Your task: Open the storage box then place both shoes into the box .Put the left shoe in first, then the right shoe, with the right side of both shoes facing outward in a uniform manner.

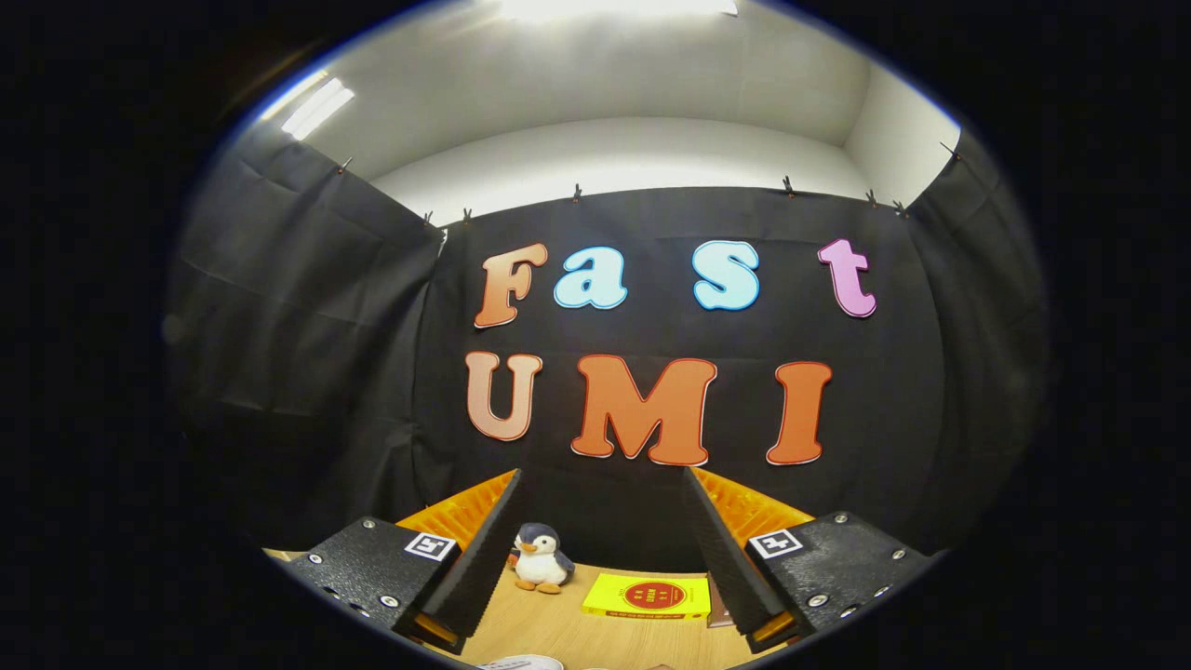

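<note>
My gripper [603, 521] is held up and level, facing the black cloth wall, with its two fingers [484, 549] spread wide and nothing between them. At the very bottom, below the fingers, a pale rounded edge [521, 663] pokes into view on the wooden table [558, 623]; it may be part of a shoe, but too little shows to tell.
Beyond the fingers, a small plush penguin [541, 556] stands on the table by the wall. A flat yellow book with a red circle [649, 596] lies to its right, with a brown object [715, 609] just past it, partly hidden by the right finger.
</note>
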The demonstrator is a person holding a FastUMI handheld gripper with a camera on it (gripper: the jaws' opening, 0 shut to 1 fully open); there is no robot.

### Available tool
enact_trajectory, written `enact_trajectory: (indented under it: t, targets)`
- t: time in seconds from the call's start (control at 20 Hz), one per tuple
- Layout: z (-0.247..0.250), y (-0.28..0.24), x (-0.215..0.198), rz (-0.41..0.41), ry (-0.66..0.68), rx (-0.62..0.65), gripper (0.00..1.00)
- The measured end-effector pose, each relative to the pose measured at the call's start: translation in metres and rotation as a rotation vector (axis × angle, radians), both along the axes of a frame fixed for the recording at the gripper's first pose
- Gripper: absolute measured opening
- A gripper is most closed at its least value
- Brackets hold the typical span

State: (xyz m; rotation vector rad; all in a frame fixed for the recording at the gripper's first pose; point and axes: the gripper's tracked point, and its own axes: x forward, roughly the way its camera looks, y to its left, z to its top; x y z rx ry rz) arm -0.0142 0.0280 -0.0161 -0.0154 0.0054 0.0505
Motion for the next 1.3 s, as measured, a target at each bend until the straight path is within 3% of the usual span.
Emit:
enact_trajectory:
  t: [0.3,0.6,1.0,1.3]
  targets:
    - [-0.019,0.018,0.001,0.04,0.032,0.043,0.98]
    - [-0.077,0.076,-0.006,0.197,0.192,0.146,0.99]
    - [-0.209,0.166,-0.03,0.384,0.583,0.245,0.98]
    - [-0.285,0.223,-0.057,0.482,0.87,0.425,0.98]
